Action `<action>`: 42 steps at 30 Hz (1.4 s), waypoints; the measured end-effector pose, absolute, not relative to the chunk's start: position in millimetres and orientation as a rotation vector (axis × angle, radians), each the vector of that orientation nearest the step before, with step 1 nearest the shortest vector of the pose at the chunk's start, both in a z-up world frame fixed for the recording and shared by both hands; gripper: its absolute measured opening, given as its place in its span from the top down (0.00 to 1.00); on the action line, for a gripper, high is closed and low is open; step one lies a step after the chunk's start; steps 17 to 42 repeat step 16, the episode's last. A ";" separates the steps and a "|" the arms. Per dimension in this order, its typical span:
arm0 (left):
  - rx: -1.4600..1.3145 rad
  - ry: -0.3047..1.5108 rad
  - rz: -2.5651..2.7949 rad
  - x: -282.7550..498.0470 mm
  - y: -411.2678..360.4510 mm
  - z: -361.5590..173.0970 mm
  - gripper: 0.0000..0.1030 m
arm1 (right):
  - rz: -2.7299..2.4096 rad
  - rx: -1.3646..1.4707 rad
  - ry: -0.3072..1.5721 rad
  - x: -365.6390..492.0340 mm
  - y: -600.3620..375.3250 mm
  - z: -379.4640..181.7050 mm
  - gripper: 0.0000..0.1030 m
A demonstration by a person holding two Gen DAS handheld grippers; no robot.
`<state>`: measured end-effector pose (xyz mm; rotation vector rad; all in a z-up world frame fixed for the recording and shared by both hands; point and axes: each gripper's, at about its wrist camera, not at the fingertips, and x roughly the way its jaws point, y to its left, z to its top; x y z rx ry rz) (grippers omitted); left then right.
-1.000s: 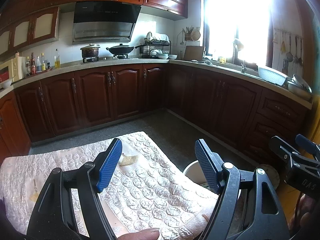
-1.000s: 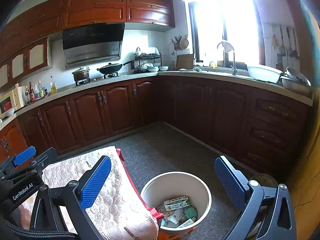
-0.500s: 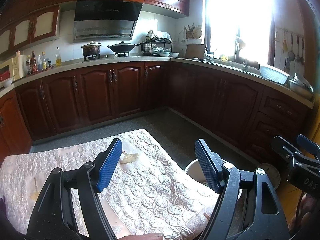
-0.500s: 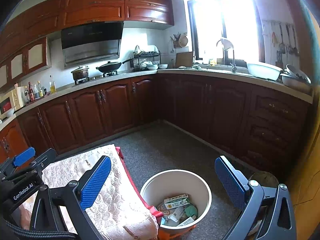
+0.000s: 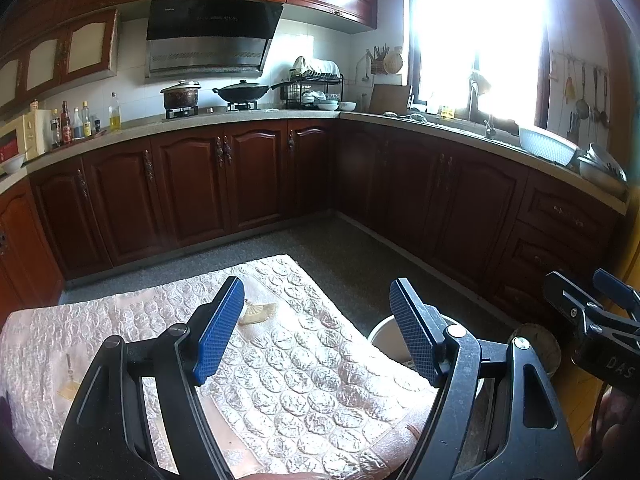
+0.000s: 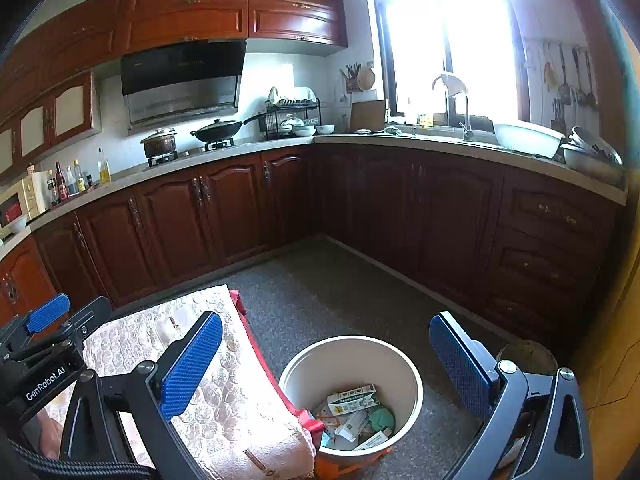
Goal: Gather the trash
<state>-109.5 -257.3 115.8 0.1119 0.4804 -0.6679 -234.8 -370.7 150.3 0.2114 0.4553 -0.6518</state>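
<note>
A white round trash bin [image 6: 352,350] stands on the grey floor beside the table and holds boxes and wrappers [image 6: 354,414]; its rim also shows in the left wrist view [image 5: 380,330]. My left gripper [image 5: 320,326] is open and empty above the pink patterned tablecloth [image 5: 304,376]. My right gripper [image 6: 326,364] is open and empty, held above the bin. The left gripper also shows at the left edge of the right wrist view [image 6: 48,316]. The right gripper shows at the right edge of the left wrist view [image 5: 588,296].
A fan-shaped print or scrap [image 5: 256,314] lies on the cloth. Dark wood cabinets [image 5: 224,184] line the walls, with a stove, pots and a sink on the counter. A brown round object [image 6: 528,356] sits on the floor right of the bin.
Both views have drifted slightly; the grippers stay open and hold nothing. The table and the bin keep their places.
</note>
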 end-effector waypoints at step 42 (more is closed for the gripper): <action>0.113 0.520 -0.684 -97.0 -258.9 104.7 0.27 | -0.654 0.217 0.484 -230.0 -374.1 139.1 0.00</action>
